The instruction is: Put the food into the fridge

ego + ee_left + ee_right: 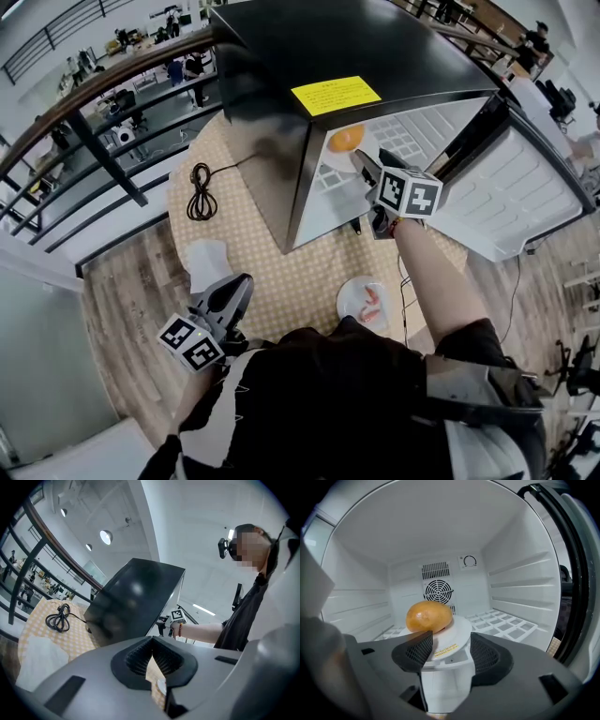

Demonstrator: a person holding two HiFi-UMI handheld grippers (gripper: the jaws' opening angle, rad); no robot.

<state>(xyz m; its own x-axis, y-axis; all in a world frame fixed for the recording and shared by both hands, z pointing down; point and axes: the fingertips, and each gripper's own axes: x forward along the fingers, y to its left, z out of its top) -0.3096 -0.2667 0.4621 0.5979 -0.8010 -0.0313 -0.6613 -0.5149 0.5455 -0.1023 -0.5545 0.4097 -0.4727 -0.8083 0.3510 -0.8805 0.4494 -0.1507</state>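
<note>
Right gripper (450, 641) extended into white ridged-wall fridge (525, 588), forearm stretched; smooth round plate (457, 627) pinched between jaws, glossy golden bread roll (429, 616) carried. Left gripper (152, 645) held low, jaws pressed together.

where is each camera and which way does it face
Head view: on the person's head, looking down at table, fridge, left tongs and right tongs; arms and torso show.
Left gripper view: on the left tongs, shut and empty, facing the fridge's side; the person's right arm shows.
Right gripper view: on the right tongs, facing into the fridge, gripping a plate with a bun.
Shared: head and right gripper views show that bun.
</note>
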